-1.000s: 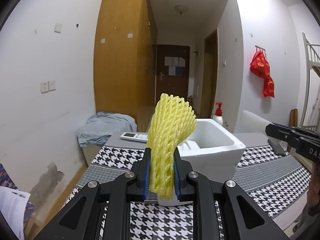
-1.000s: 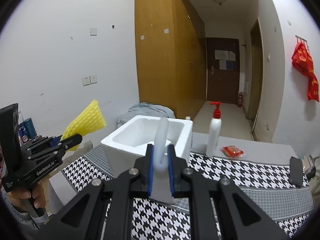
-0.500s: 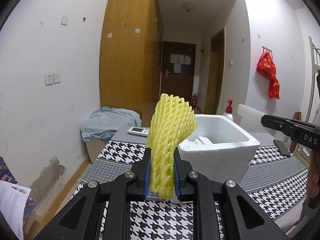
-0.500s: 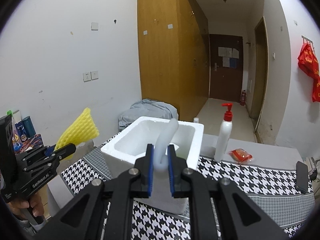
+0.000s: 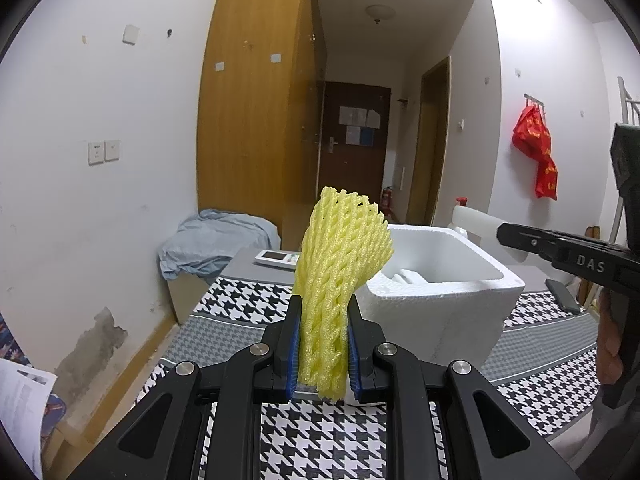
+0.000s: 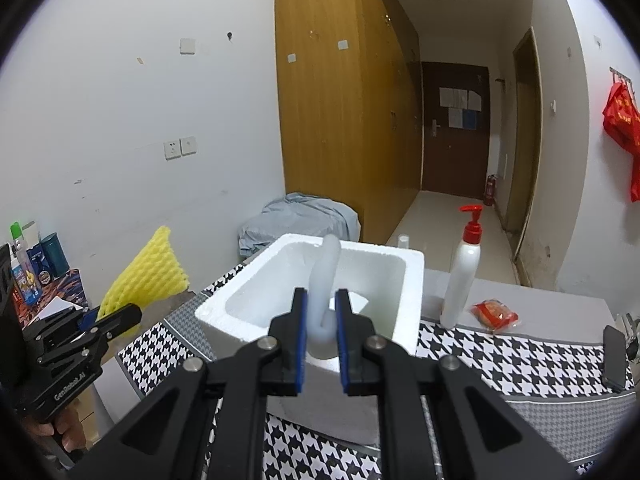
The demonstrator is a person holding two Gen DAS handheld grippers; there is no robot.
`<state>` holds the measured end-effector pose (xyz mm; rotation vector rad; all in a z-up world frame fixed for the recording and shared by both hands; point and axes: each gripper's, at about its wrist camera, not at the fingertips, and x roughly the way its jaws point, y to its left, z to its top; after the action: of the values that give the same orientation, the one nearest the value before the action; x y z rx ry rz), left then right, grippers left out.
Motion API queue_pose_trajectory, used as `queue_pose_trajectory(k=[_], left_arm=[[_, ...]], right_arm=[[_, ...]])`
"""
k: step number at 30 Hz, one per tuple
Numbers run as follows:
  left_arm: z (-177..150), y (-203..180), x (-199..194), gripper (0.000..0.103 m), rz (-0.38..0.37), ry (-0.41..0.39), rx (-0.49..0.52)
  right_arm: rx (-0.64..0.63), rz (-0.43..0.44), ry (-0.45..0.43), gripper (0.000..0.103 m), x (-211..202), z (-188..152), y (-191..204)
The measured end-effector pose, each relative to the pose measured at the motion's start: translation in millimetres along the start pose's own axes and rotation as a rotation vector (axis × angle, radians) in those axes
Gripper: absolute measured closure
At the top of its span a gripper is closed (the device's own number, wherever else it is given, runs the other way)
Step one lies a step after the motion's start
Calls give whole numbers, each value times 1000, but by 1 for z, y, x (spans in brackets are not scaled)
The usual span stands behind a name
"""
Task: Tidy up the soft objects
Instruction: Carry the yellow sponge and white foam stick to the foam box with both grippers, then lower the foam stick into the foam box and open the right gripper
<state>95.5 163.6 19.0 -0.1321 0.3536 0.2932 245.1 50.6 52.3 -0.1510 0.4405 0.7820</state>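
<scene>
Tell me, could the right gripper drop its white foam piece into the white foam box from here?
Probably yes: the right gripper holds the white foam piece right at the foam box, whose top is open.

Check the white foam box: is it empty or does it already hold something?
Not empty. The left wrist view shows white foam pieces lying inside the foam box; how many, cannot tell.

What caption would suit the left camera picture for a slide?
Left gripper clamps a yellow foam net upright before a white foam box on a houndstooth cloth.
</scene>
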Motion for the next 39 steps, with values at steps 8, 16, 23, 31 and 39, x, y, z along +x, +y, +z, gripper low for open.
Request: queue_pose_trajectory(k=[8, 16, 23, 31, 39], left_arm=[[1, 5, 6, 82, -15, -5, 0], [0, 8, 12, 82, -19, 2, 0], [-1, 9, 16, 82, -12, 11, -10], [0, 6, 17, 82, -6, 12, -14], [1, 4, 18, 82, -5, 8, -17]], right_arm=[[20, -27, 21, 87, 13, 2, -4], [29, -37, 47, 87, 29, 4, -6], [33, -43, 70, 87, 42, 6, -7], [24, -34, 72, 38, 48, 5, -8], [-13, -40, 12, 5, 32, 4, -1]])
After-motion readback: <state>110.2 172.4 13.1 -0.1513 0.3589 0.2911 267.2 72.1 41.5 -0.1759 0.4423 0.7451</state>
